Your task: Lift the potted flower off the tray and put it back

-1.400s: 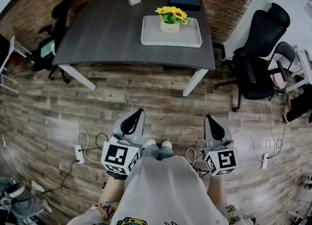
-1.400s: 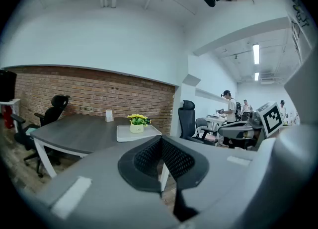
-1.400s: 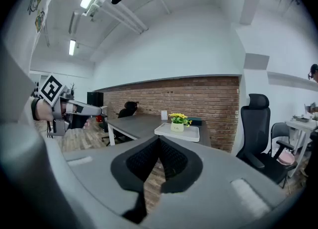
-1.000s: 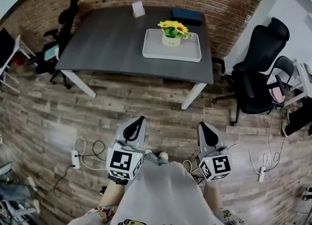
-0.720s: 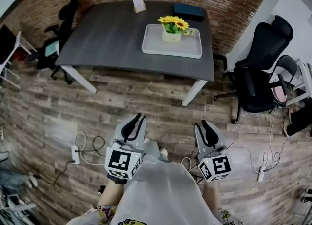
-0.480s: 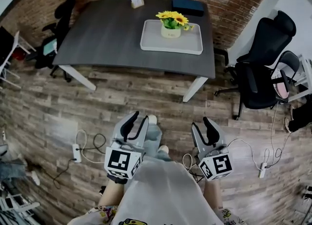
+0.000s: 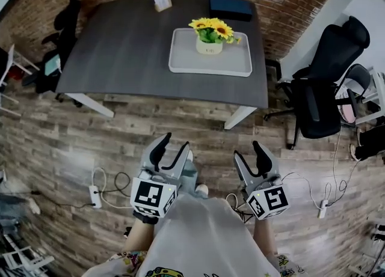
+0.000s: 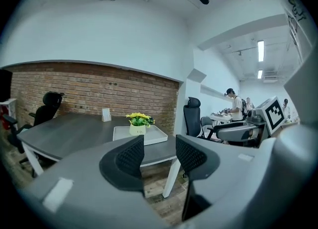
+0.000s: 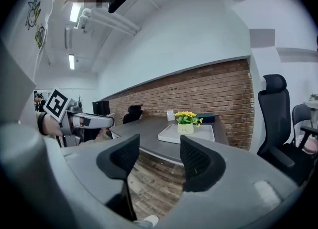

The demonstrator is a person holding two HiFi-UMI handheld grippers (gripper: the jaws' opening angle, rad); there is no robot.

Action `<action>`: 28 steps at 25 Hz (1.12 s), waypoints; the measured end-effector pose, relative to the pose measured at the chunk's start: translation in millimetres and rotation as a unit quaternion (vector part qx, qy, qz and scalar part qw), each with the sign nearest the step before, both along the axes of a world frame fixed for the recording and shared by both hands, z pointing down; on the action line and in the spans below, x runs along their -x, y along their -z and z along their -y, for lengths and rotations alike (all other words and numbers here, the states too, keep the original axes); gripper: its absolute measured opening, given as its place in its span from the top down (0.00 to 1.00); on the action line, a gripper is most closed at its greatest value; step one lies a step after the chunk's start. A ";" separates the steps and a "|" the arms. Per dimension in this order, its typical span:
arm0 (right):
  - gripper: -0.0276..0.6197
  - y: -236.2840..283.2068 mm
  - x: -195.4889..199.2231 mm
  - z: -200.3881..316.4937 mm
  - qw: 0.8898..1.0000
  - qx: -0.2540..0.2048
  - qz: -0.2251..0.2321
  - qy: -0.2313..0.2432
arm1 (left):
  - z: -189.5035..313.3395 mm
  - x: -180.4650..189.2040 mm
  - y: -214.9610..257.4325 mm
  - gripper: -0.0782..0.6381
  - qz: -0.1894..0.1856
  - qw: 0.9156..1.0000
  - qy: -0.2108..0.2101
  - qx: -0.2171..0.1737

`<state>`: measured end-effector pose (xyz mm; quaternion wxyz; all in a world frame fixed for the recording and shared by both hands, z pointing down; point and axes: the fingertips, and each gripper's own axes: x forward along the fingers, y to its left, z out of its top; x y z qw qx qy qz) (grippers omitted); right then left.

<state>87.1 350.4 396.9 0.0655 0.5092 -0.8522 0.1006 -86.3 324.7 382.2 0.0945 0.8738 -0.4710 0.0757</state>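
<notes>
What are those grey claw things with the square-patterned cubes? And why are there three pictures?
They are grippers, tools with two jaws. No robot here: a person carries one in each hand. The picture from above comes from a camera on the person's head; the left gripper and right gripper show low in it, over the wooden floor. The other two pictures come from cameras riding on each gripper. Both pairs of jaws have just been opening, with nothing between them. Ahead stands a dark table with a white tray, and the potted flower sits on it.
</notes>
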 end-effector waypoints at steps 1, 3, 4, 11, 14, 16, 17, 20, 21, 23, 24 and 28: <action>0.57 1.1 1.0 11.5 1.000 0.001 0.004 -0.001 | 11.8 1.0 1.6 0.60 0.000 1.000 -0.002 0.001; 0.55 4.5 4.2 35.9 1.000 0.000 0.010 -0.002 | 36.2 5.1 2.7 0.58 0.000 1.000 -0.007 -0.001; 0.55 6.2 6.4 48.5 1.000 -0.002 0.008 -0.002 | 48.3 7.8 3.1 0.57 0.000 1.000 -0.009 -0.002; 0.53 12.3 29.1 126.4 1.000 -0.013 -0.010 -0.007 | 118.9 37.6 7.9 0.53 0.004 1.000 -0.013 -0.015; 0.53 16.0 37.6 148.7 1.000 -0.017 -0.006 -0.017 | 143.1 48.2 13.2 0.52 0.003 1.000 -0.017 -0.017; 0.52 17.3 40.6 158.5 0.999 -0.017 -0.004 -0.026 | 155.2 53.5 13.6 0.51 0.003 1.000 -0.023 -0.016; 0.51 17.8 41.4 162.2 0.999 -0.016 -0.004 -0.031 | 160.0 55.8 12.7 0.50 0.003 0.999 -0.027 -0.016; 0.50 15.4 43.1 167.9 0.999 -0.004 -0.007 -0.041 | 169.2 62.5 11.0 0.50 0.005 0.999 -0.032 -0.012; 0.49 13.4 43.3 167.9 0.999 0.002 -0.008 -0.042 | 170.3 64.3 9.6 0.50 0.004 0.999 -0.032 -0.007; 0.49 9.3 41.6 168.3 0.999 0.013 -0.009 -0.046 | 171.8 66.3 6.0 0.50 -0.001 0.999 -0.033 0.002; 0.48 7.2 40.2 169.8 0.999 0.018 -0.009 -0.048 | 173.0 66.3 3.6 0.50 -0.002 0.999 -0.034 0.005; 0.46 -1.2 37.3 179.9 0.998 0.032 -0.011 -0.046 | 179.1 62.6 -9.8 0.50 -0.005 0.999 -0.042 0.015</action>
